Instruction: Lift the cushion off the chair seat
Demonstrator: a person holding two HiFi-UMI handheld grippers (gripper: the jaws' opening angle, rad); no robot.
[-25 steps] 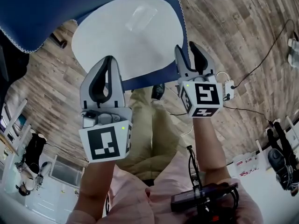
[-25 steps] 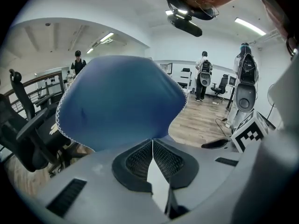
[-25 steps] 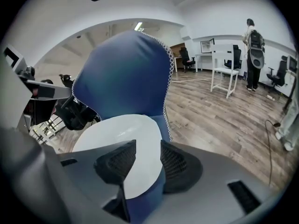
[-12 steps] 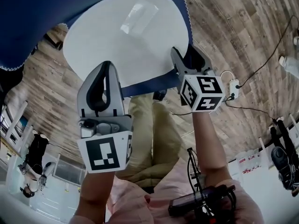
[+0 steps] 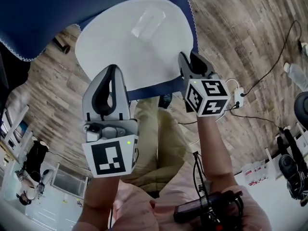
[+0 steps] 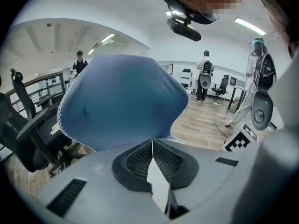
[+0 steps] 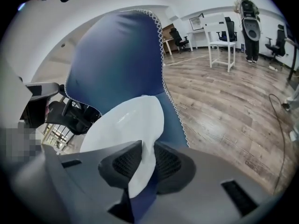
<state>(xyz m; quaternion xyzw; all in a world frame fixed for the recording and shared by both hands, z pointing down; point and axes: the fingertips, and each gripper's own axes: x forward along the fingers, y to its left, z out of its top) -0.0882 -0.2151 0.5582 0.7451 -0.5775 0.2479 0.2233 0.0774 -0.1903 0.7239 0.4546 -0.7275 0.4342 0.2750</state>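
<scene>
A blue cushion [image 5: 38, 13] with white lace trim and a round white underside [image 5: 134, 42] hangs in the air above the floor, held by its near edge. My left gripper [image 5: 111, 76] is shut on that edge, and white fabric shows between its pads [image 6: 159, 164]. My right gripper [image 5: 192, 64] is shut on the edge further right, where white and blue fabric [image 7: 142, 171] run between its jaws. The cushion's blue side [image 6: 121, 101] fills the left gripper view, and the cushion [image 7: 117, 69] curves upward in the right gripper view. A black office chair [image 6: 28, 125] stands at the left.
Wood plank floor [image 5: 250, 28] lies below, with a cable and a white adapter [image 5: 238, 96] at the right. The person's khaki trousers [image 5: 154, 143] are under the grippers. People [image 6: 204, 78] stand among chairs further back, near a white table [image 7: 219, 31].
Both grippers keep their hold. The cushion has swayed a little, dipping towards me and then drawing back, and the view has shifted slightly over the floor.
</scene>
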